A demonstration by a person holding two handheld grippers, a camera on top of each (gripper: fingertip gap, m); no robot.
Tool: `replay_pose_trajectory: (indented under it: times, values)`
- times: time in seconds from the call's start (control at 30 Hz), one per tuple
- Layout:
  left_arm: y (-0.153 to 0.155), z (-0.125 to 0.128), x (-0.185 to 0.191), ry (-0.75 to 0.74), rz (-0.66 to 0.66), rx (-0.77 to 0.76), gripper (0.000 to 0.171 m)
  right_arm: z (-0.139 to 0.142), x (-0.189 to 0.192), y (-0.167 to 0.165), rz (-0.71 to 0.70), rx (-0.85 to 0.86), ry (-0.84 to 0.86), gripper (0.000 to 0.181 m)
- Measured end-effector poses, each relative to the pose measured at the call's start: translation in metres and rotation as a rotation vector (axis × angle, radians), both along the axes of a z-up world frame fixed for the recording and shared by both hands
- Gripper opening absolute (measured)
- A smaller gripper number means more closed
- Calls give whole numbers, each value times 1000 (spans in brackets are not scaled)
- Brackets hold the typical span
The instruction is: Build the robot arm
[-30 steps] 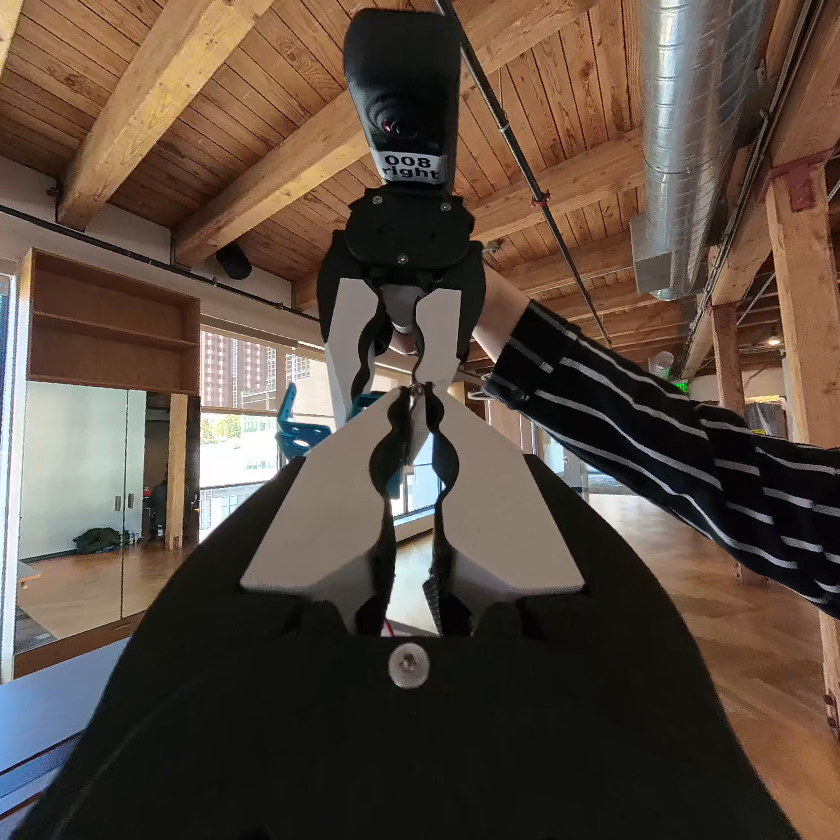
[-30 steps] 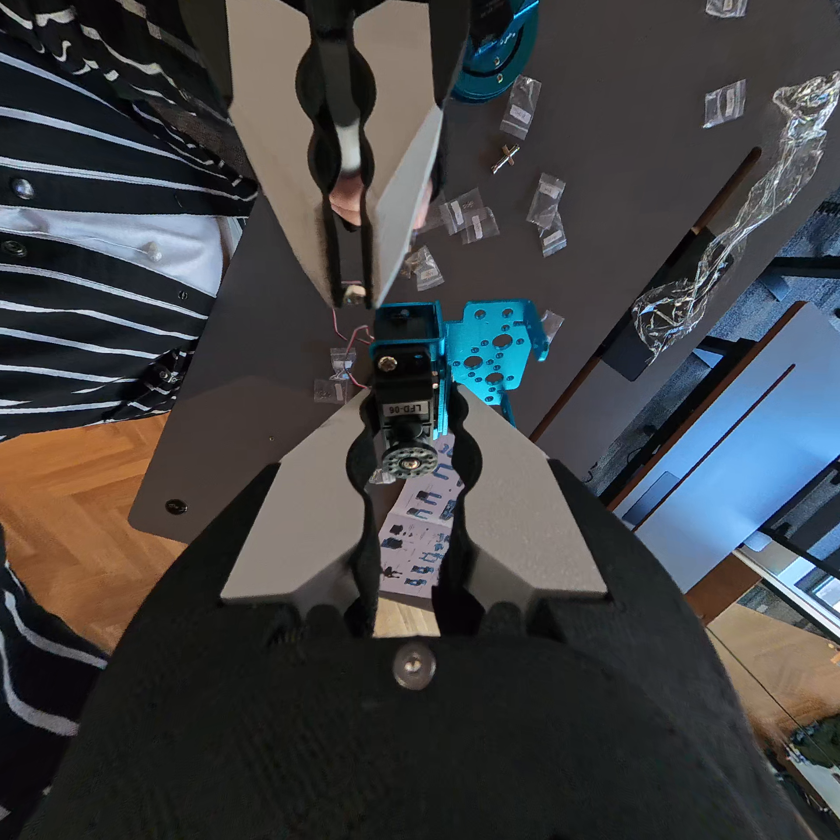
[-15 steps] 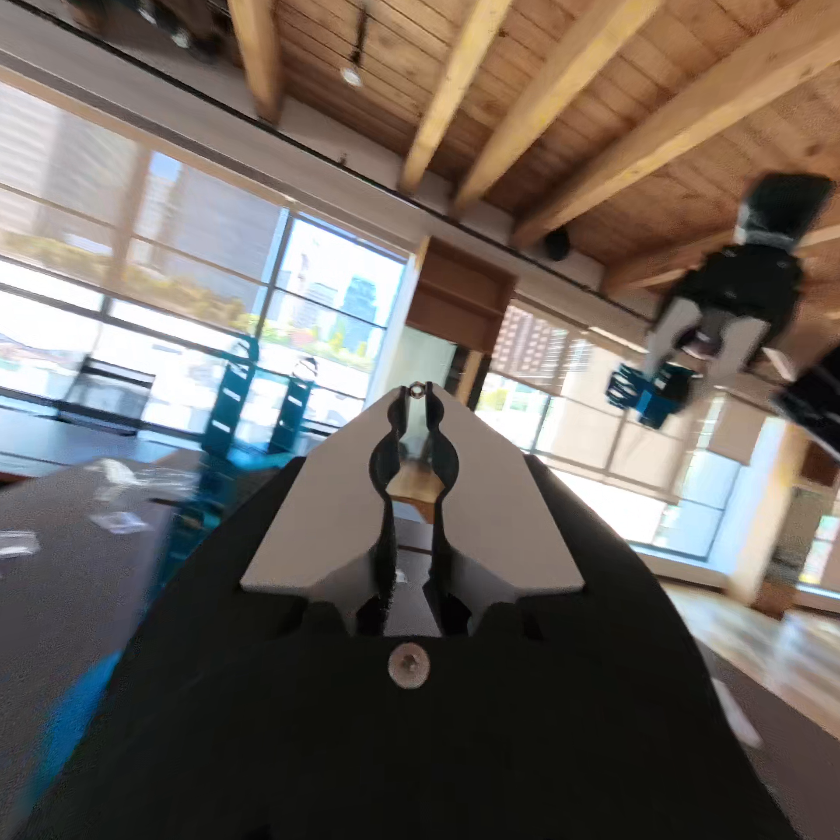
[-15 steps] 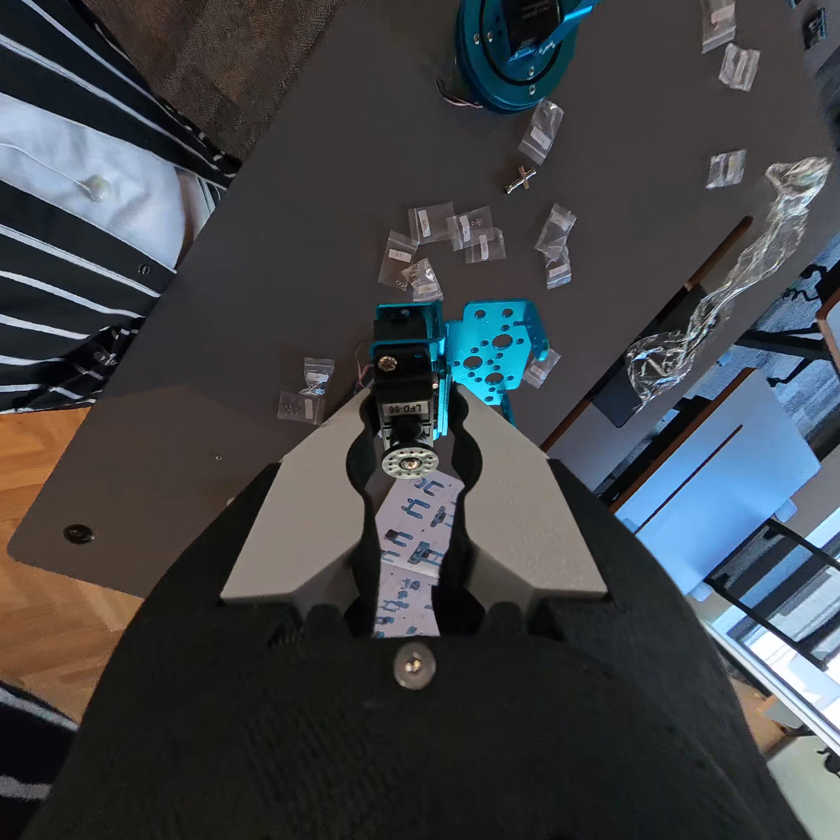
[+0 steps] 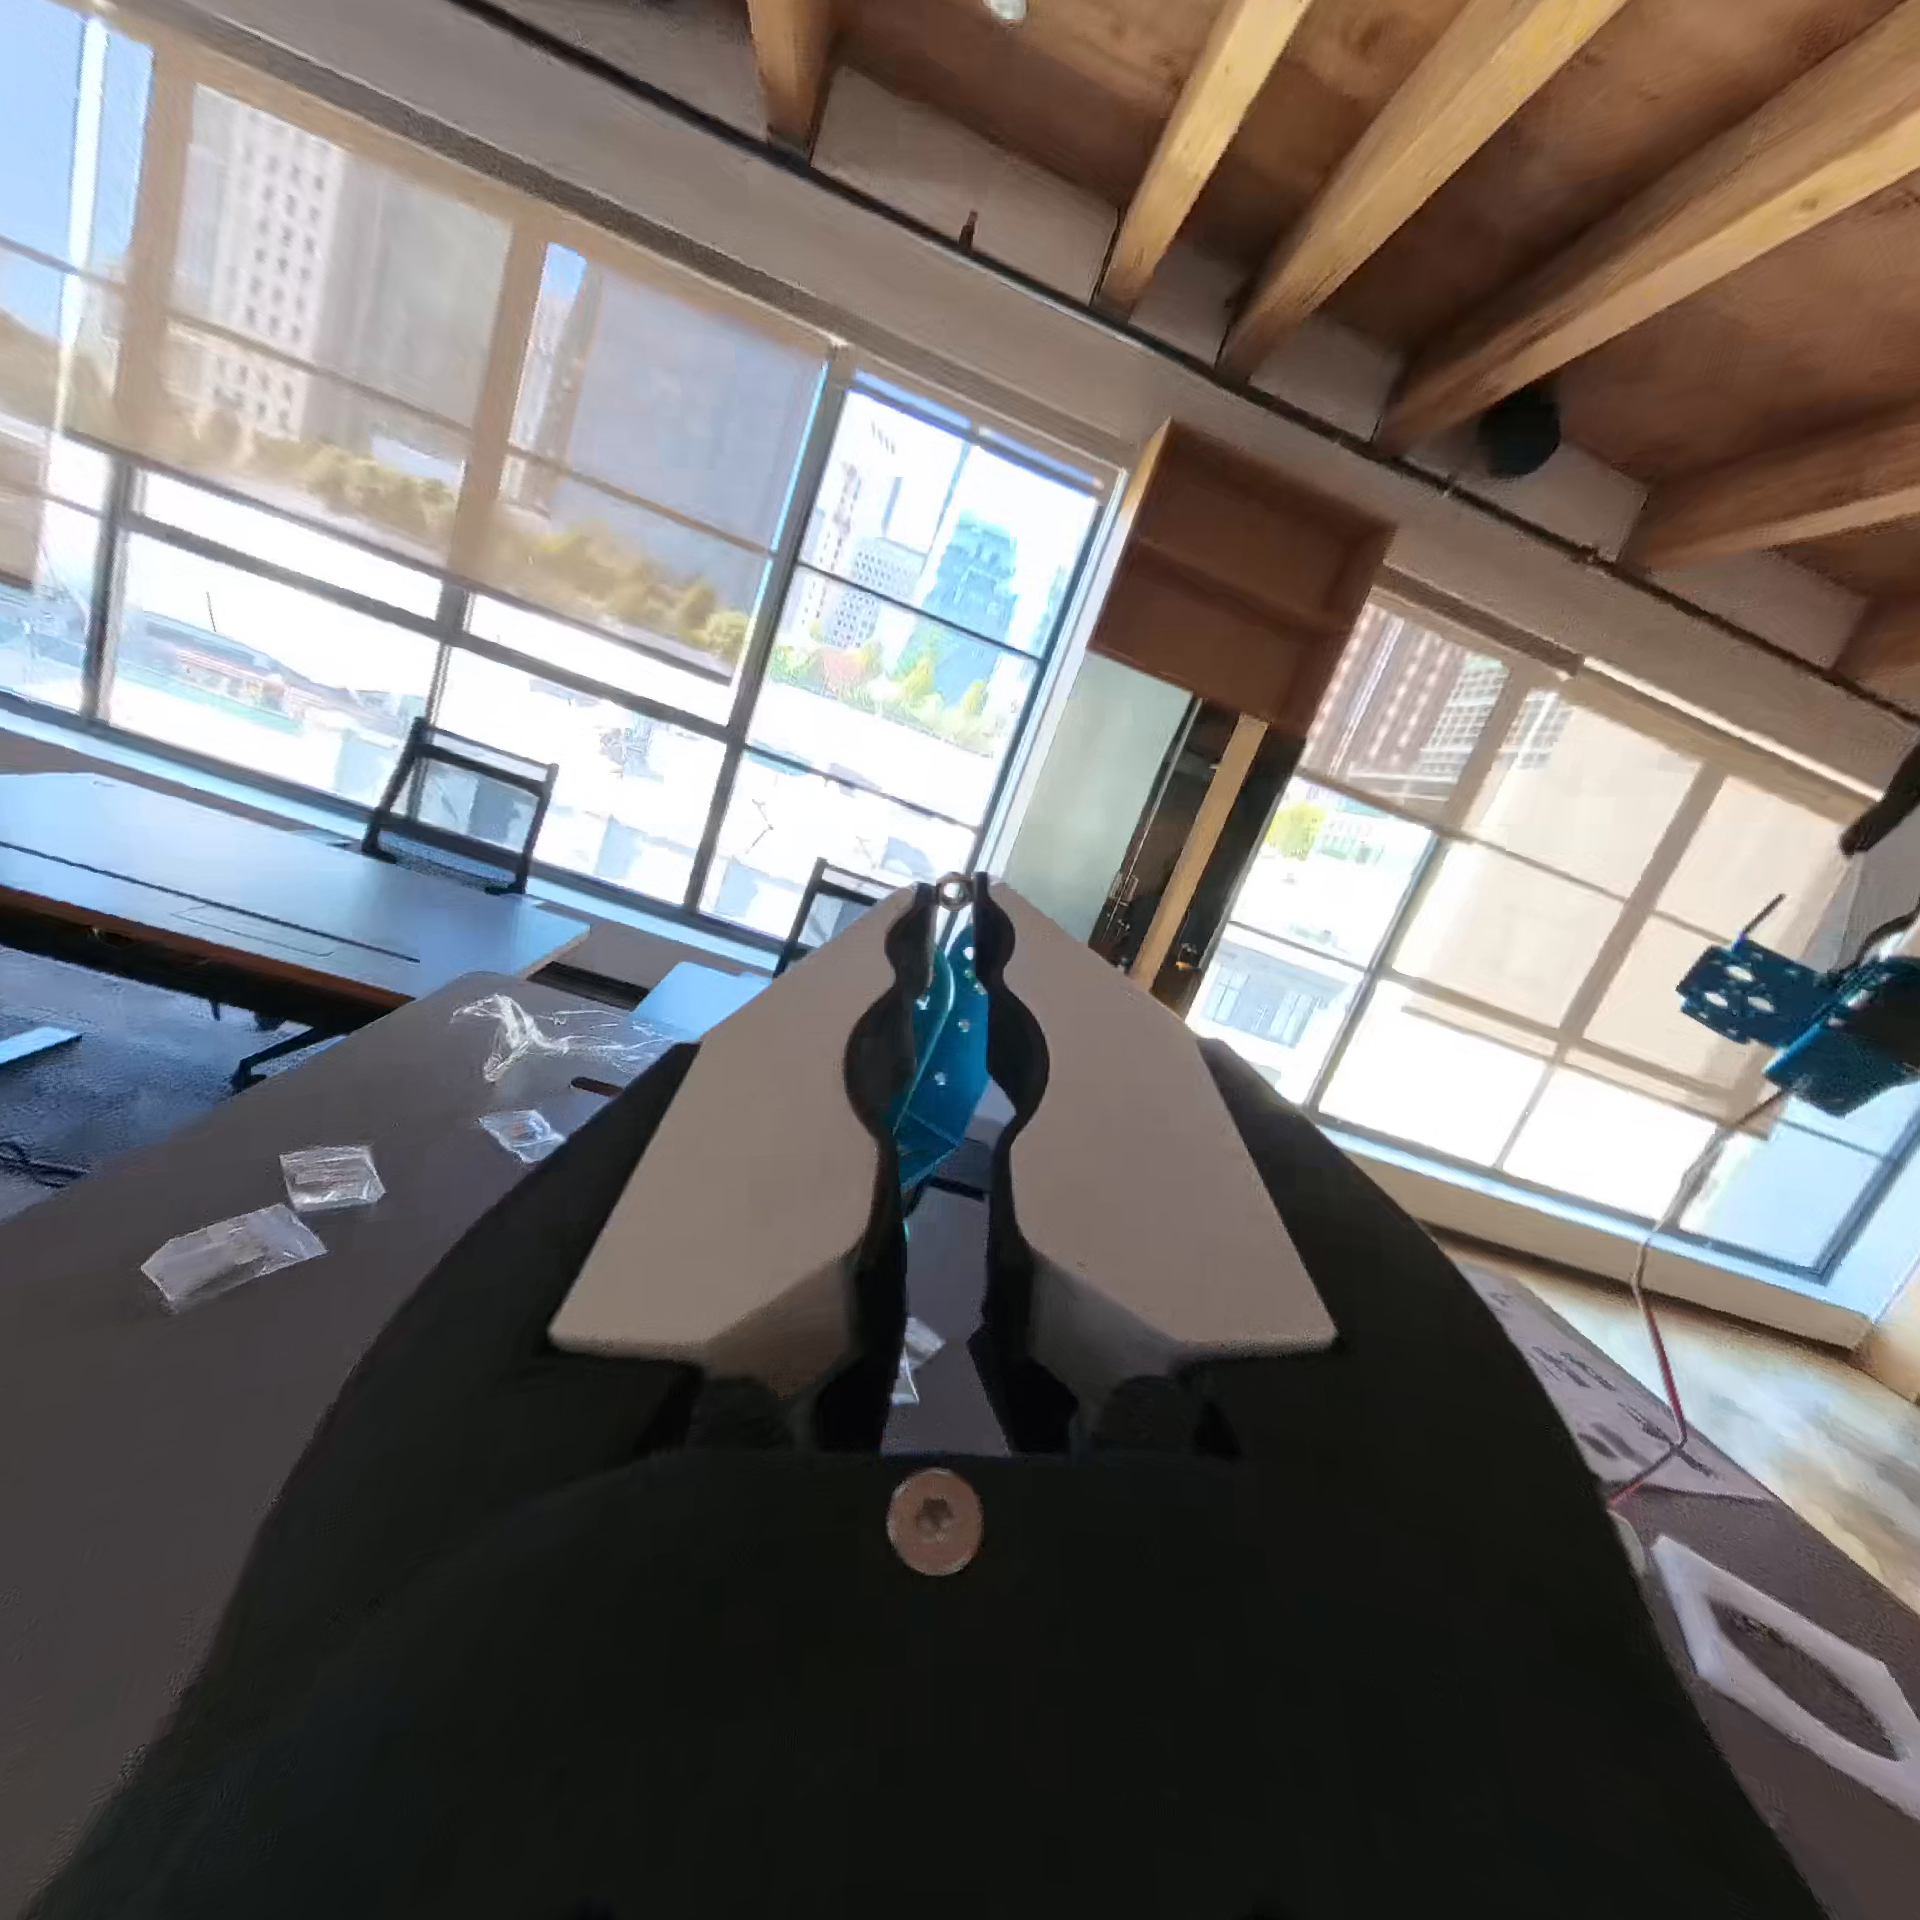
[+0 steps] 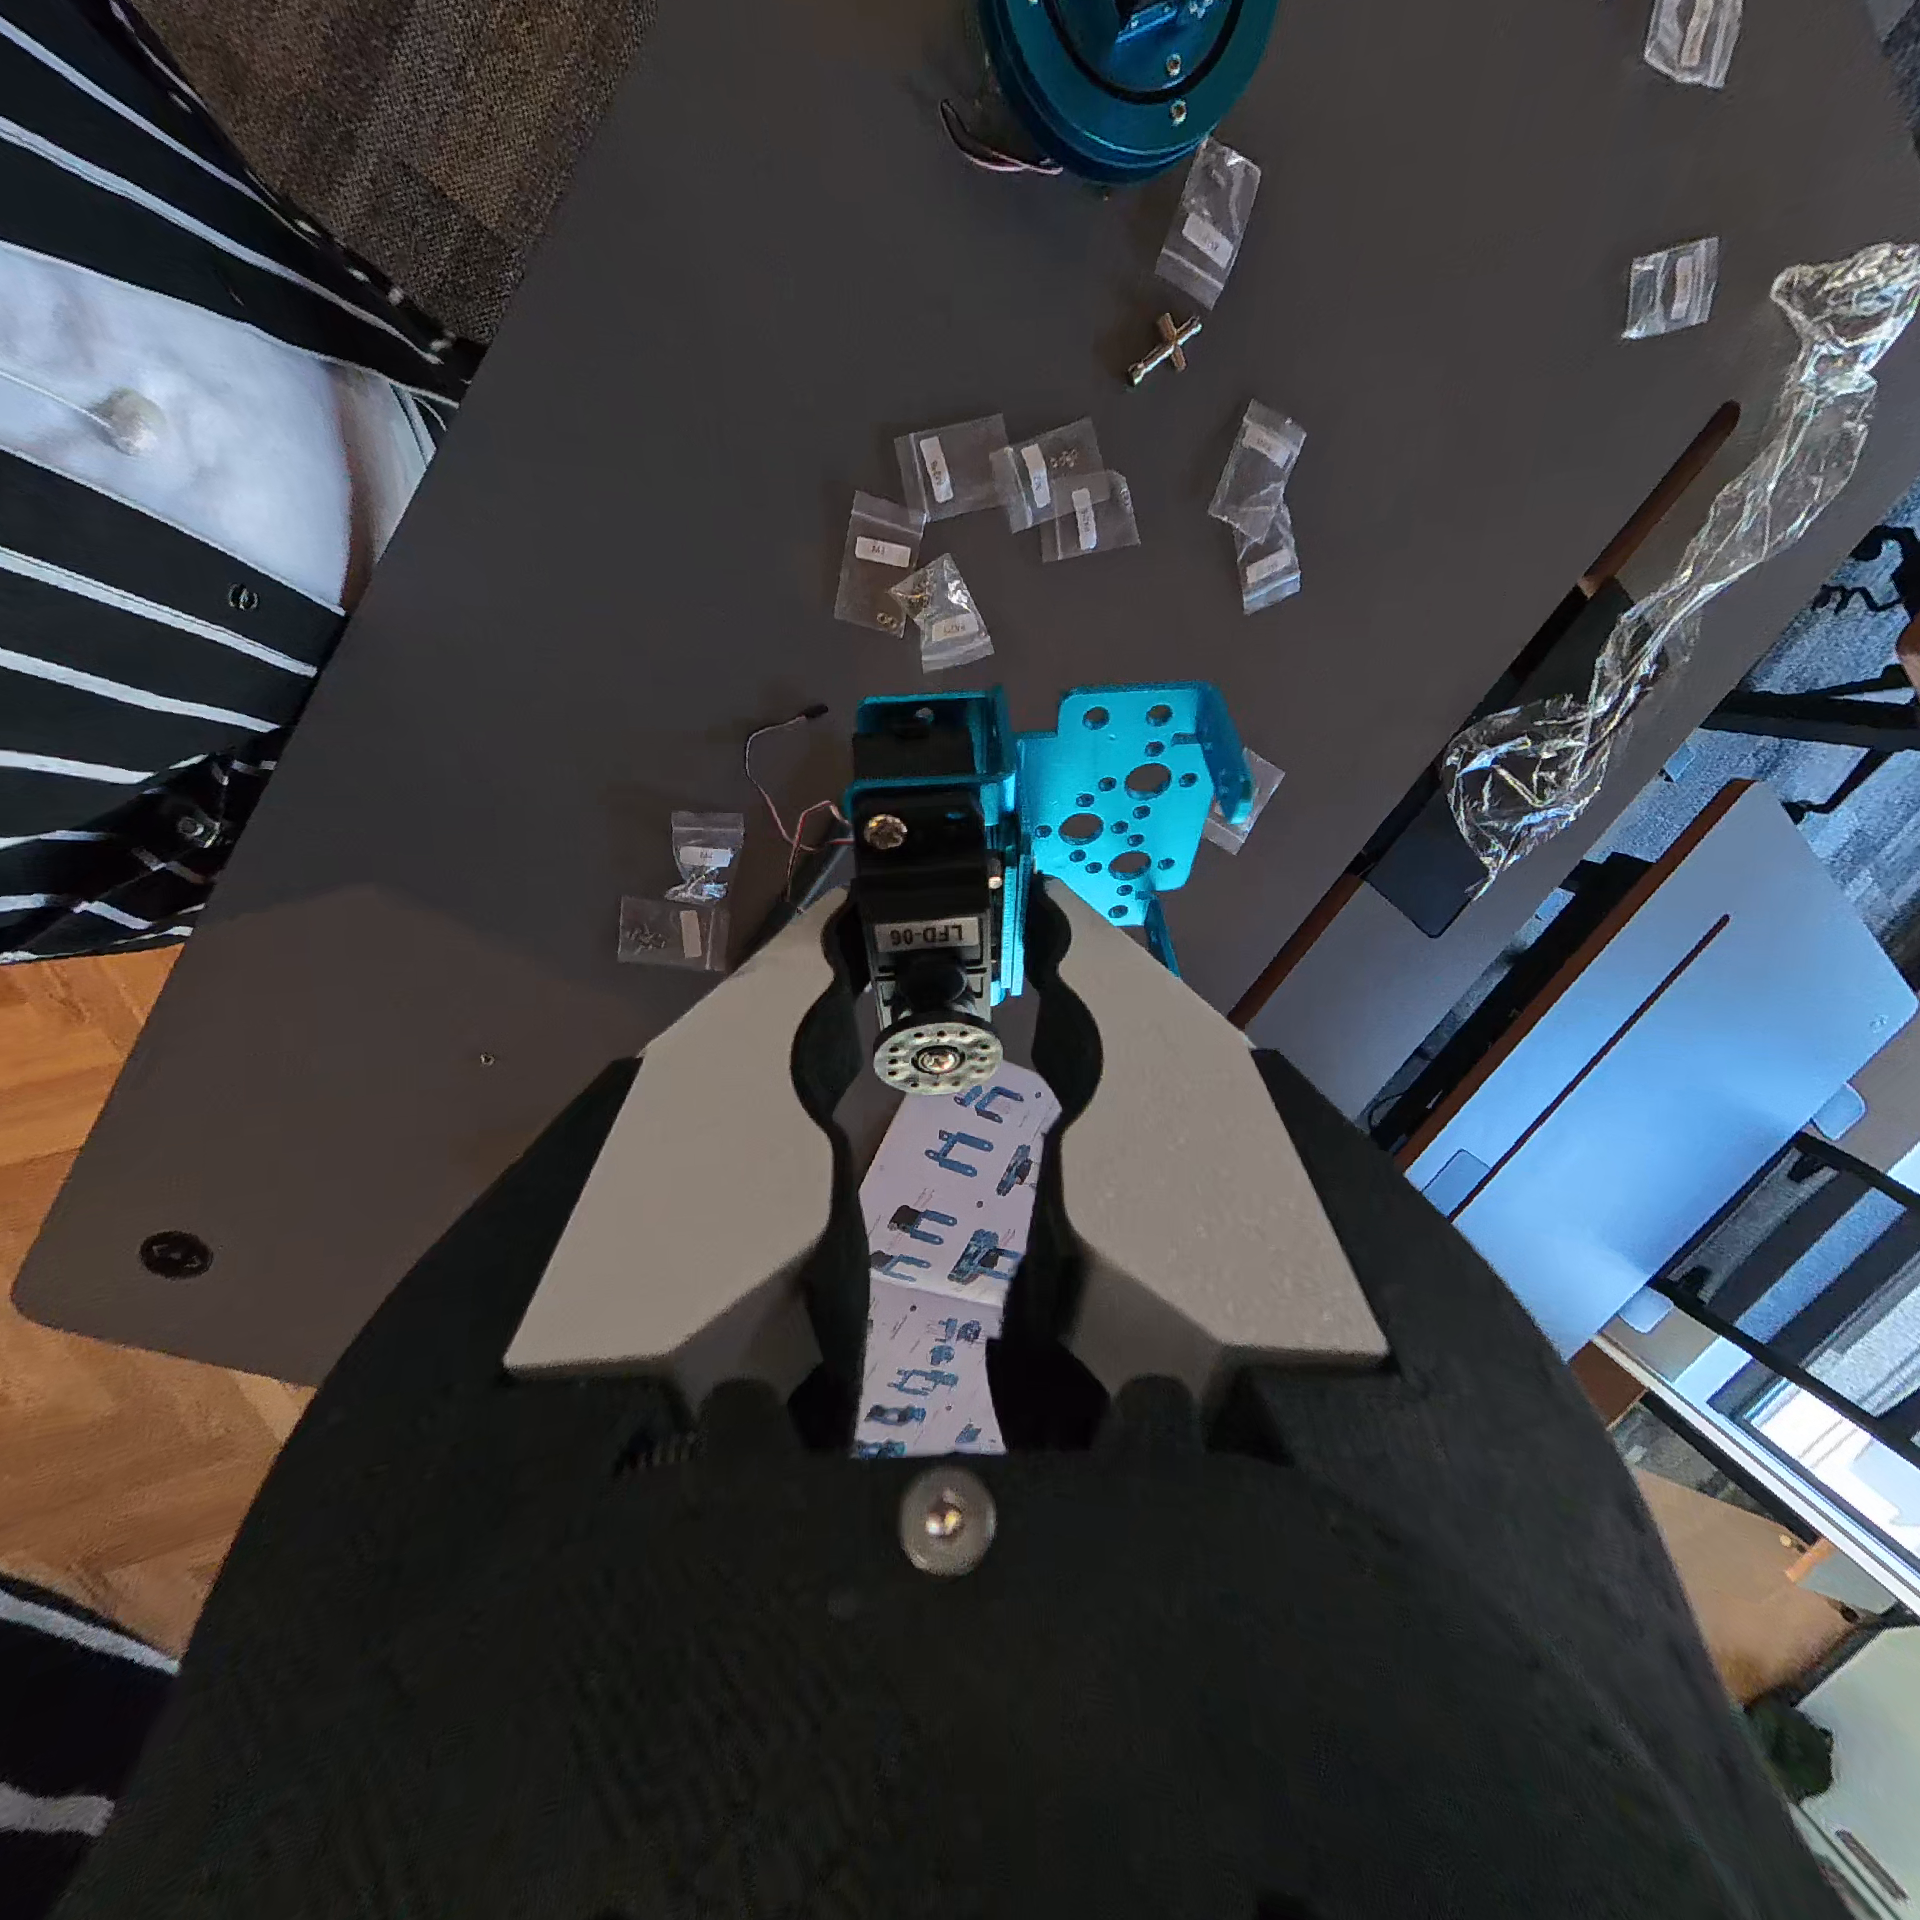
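My right gripper (image 6: pixel 935 914) is shut on a black servo (image 6: pixel 920 883) fixed in a blue perforated metal bracket (image 6: pixel 1132 800). It holds this above the dark grey table (image 6: pixel 623 416), with the round servo horn (image 6: pixel 935 1060) facing the camera. My left gripper (image 5: pixel 953 896) is shut on a small metal ring (image 5: pixel 953 889) pinched at its fingertips, held level over the table (image 5: pixel 156 1403). The servo and bracket assembly (image 5: pixel 1766 1029) shows far off to the right in the left wrist view. A blue part (image 5: pixel 940 1049) on the table shows between the left fingers.
Several small clear bags of hardware (image 6: pixel 977 520) lie on the table, with a blue round base (image 6: pixel 1127 73), a cross-shaped metal tool (image 6: pixel 1166 348), crumpled plastic wrap (image 6: pixel 1704 561) and a printed sheet (image 6: pixel 945 1247). A person's striped shirt (image 6: pixel 135 520) is at the left. Bags (image 5: pixel 229 1252) lie left of the left gripper.
My left gripper has swung away from the right gripper and tipped down toward the table, still pinching the ring. My right gripper keeps the servo assembly and has shifted over the table.
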State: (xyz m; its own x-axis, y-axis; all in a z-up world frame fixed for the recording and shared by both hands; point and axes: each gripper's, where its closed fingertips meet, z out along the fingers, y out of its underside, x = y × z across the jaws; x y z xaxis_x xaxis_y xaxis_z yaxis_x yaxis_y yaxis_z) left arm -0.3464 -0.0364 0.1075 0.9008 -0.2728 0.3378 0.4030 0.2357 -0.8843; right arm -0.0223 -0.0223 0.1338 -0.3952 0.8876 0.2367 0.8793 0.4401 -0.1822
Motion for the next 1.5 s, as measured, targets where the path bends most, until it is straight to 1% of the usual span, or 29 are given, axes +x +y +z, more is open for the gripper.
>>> replay_pose_trajectory:
  times: [0.07, 0.13, 0.23, 0.3, 0.37, 0.47, 0.53, 0.57, 0.63, 0.73, 0.8, 0.87, 0.97, 1.03, 1.1, 1.17, 1.23, 1.3, 1.33, 1.4, 1.5]
  values:
    - [0, -1, 5, 9, -17, 11, 4, 2, 3, 2, -10, 6, 4, 28]
    - [-4, 2, 15, -7, -66, 36, 3, 3, 6, 3, -20, 4, 16, 28]
    - [-13, 8, 46, -35, -179, 57, 4, 5, 7, 4, -16, 4, 41, 28]
    - [-17, 6, 87, -52, -339, 29, 4, 6, 7, 2, -2, 0, 69, 28]
    - [-25, 2, 137, -81, -549, -6, 5, 7, 5, 0, 11, 0, 106, 28]
    - [-48, 7, 199, -157, -833, -15, 4, 11, -2, -1, 50, 45, 199, 28]
    - [-62, 12, 223, -193, -963, -12, 4, 12, -6, -7, 76, 60, 278, 28]
    - [-68, 14, 233, -188, -1001, -12, 4, 12, -8, -10, 87, 64, 321, 28]
    - [-76, 16, 246, -144, -1030, -10, 4, 13, -11, -18, 89, 33, 418, 28]
    - [-86, 21, 255, -82, -1039, 16, 4, 19, -15, -36, 105, -37, 578, 28]
    - [-94, 25, 262, -53, -1051, 21, 4, 24, -17, -44, 117, -27, 676, 28]
    - [-98, 23, 268, -22, -1047, 25, 4, 30, -16, -49, 122, 17, 762, 28]
    - [-105, 17, 275, 21, -1037, 32, 4, 46, -15, -51, 107, 150, 901, 28]
    - [-108, 13, 277, 37, -1031, 34, 5, 53, -12, -58, 108, 225, 964, 27]
    - [-111, 9, 278, 49, -1023, 36, 4, 56, -9, -66, 119, 295, 996, 27]
    - [-109, 6, 277, 59, -1008, 36, 4, 51, -7, -71, 129, 346, 976, 27]
    - [-107, 6, 280, 64, -1010, 30, 4, 43, -4, -69, 101, 332, 935, 27]
    - [-105, 3, 283, 63, -1022, 5, 5, 20, 1, -65, 24, 288, 851, 28]
    - [-104, -1, 285, 64, -1023, -18, 5, 7, 3, -65, -10, 275, 836, 28]
    - [-104, -19, 288, 66, -1027, -74, 5, -39, 3, -67, -133, 176, 783, 27]
    - [-105, -62, 288, 72, -1024, -152, 5, -114, -2, -64, -275, 180, 721, 27]
